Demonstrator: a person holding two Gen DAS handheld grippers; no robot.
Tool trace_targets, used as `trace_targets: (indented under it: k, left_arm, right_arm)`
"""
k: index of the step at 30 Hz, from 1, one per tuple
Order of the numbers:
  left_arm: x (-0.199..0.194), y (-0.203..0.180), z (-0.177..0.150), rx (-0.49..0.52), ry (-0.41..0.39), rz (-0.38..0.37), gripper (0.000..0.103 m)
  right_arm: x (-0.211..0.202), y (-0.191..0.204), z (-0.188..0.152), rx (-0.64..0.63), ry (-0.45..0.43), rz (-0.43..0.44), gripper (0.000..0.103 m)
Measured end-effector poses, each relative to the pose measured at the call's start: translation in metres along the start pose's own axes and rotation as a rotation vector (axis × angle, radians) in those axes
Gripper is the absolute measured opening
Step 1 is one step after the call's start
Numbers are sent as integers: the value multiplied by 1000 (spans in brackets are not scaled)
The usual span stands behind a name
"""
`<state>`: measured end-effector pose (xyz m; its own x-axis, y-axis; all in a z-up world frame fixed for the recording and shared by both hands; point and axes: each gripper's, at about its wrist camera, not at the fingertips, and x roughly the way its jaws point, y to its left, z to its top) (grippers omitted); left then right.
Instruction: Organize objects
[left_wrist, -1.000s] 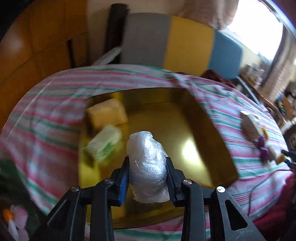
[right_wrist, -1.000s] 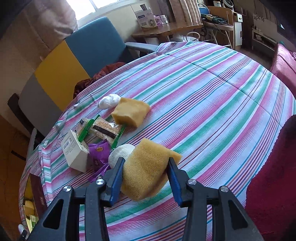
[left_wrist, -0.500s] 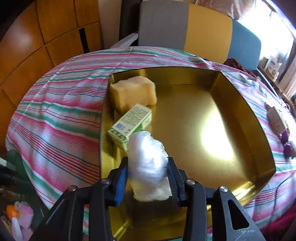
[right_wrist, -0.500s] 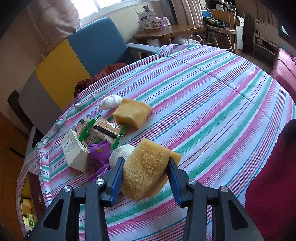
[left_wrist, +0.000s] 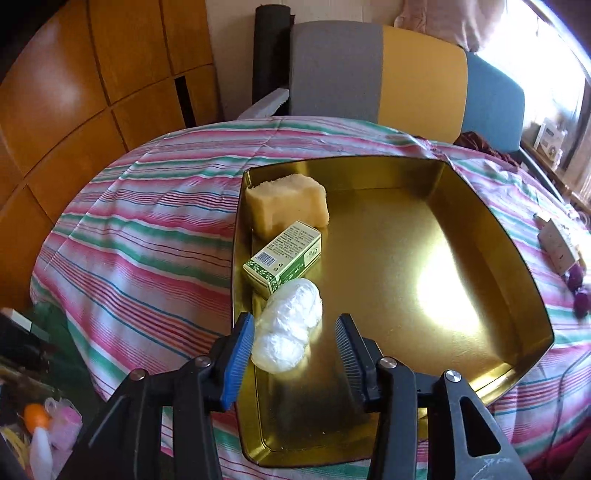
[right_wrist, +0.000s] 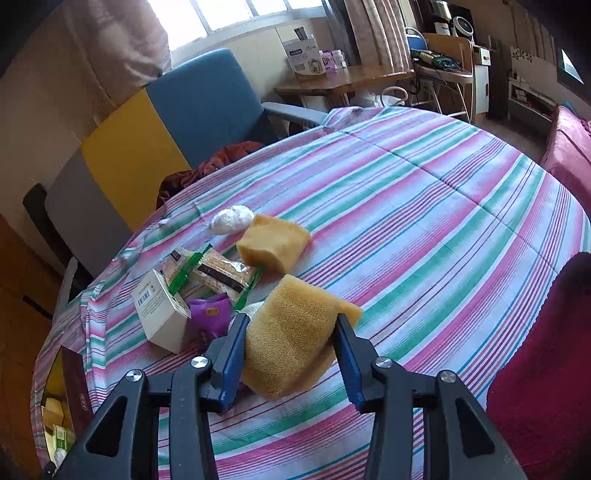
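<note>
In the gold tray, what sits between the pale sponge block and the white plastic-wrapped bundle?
A green and white carton lies between the sponge and bundle, in the left wrist view.

Daylight poured in from the window (right_wrist: 236, 14), which was blown out white. It struck a hard glare off the floor of the gold tray (left_wrist: 443, 291). Both views stayed sharp at the centre, while the fisheye bent the wooden wall panels (left_wrist: 74, 96) and darkened the corners.
</note>
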<state>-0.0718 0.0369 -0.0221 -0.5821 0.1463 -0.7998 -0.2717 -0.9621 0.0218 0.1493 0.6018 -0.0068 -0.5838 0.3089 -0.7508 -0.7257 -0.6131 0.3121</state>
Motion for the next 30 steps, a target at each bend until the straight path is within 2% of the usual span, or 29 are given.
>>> trace_targets:
  k: [5, 10, 15, 21, 25, 30]
  left_arm:
    - [-15, 5, -2, -30, -37, -17, 53]
    - [-22, 19, -2, -67, -61, -7, 54]
    - [-22, 41, -5, -123, -61, 21, 54]
    - [-28, 72, -11, -178, -71, 56, 54]
    - [-30, 90, -16, -213, -77, 72, 54]
    - [-29, 103, -24, -250, -76, 79, 56]
  right_arm:
    - [-34, 26, 6, -89, -121, 40, 45]
    - [-61, 89, -3, -231, -115, 177, 45]
    - [-62, 188, -49, -419, 5, 388, 45]
    - [-37, 311, -142, -607, 251, 613, 45]
    - [-15, 368, -198, -677, 391, 661, 46]
    - [1, 412, -254, -763, 496, 647, 46]
